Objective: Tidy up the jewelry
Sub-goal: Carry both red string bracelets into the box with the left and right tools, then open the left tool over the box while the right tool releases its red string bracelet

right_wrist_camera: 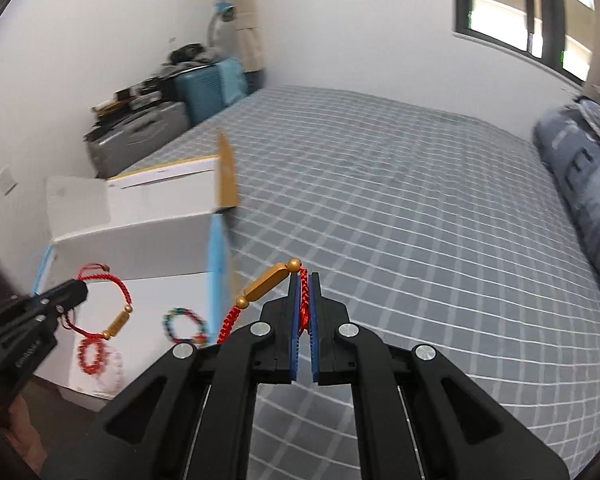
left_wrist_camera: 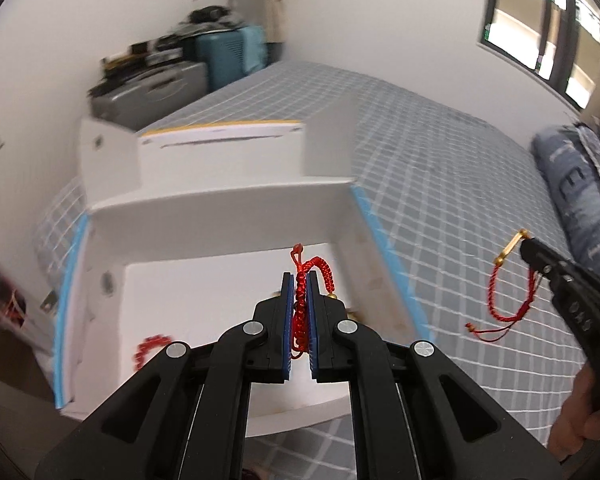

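While each gripper clenches one red cord bracelet [left_wrist_camera: 300,300], the left gripper [left_wrist_camera: 299,280] hangs nearer, seemingly over the white box [left_wrist_camera: 220,200] at twelve o'clock.

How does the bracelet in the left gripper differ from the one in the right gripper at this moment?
The left gripper holds its red cord bracelet above the open white box; the right gripper holds its red cord bracelet over the checked bedspread, outside the box. The left one hangs as an open loop; the right one trails down beside the gripper. Both have a gold tube bead and are pinched by the cord.
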`<move>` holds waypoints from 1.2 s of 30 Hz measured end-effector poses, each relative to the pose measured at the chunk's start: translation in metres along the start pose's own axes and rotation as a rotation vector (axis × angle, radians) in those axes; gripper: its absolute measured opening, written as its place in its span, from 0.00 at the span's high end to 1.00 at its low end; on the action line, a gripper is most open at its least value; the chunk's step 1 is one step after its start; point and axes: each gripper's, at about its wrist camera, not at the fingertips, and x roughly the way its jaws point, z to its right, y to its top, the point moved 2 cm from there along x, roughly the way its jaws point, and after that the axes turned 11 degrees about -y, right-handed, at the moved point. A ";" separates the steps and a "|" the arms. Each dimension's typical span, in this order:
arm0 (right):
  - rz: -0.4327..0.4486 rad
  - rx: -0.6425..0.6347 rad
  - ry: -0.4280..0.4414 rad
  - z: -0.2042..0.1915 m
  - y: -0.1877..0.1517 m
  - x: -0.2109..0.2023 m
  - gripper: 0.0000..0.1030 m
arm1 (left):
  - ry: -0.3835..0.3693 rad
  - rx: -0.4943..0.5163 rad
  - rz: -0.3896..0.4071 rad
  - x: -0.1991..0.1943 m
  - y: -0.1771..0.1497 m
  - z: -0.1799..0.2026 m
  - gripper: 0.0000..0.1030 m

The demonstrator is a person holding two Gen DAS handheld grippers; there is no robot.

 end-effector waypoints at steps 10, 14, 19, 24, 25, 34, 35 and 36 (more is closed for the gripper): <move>-0.042 -0.119 0.095 -0.088 -0.015 0.028 0.97 | 0.073 -0.096 -0.048 0.002 -0.023 -0.081 0.94; -0.097 -0.157 0.100 -0.111 -0.024 0.050 0.97 | 0.093 -0.116 -0.069 0.007 -0.032 -0.104 0.94; -0.194 -0.184 0.079 -0.131 -0.037 0.079 0.97 | 0.104 -0.139 -0.120 0.022 -0.040 -0.121 0.94; -0.276 -0.205 0.066 -0.143 -0.048 0.098 0.96 | 0.095 -0.145 -0.162 0.032 -0.043 -0.129 0.94; -0.282 -0.209 0.061 -0.142 -0.050 0.100 0.96 | 0.095 -0.147 -0.171 0.033 -0.043 -0.131 0.94; -0.321 -0.221 0.045 -0.149 -0.056 0.108 0.93 | 0.092 -0.154 -0.221 0.046 -0.049 -0.138 0.92; -0.321 -0.219 0.049 -0.149 -0.056 0.108 0.91 | 0.094 -0.154 -0.222 0.046 -0.049 -0.138 0.92; -0.321 -0.216 0.050 -0.149 -0.055 0.108 0.87 | 0.092 -0.157 -0.220 0.046 -0.049 -0.139 0.90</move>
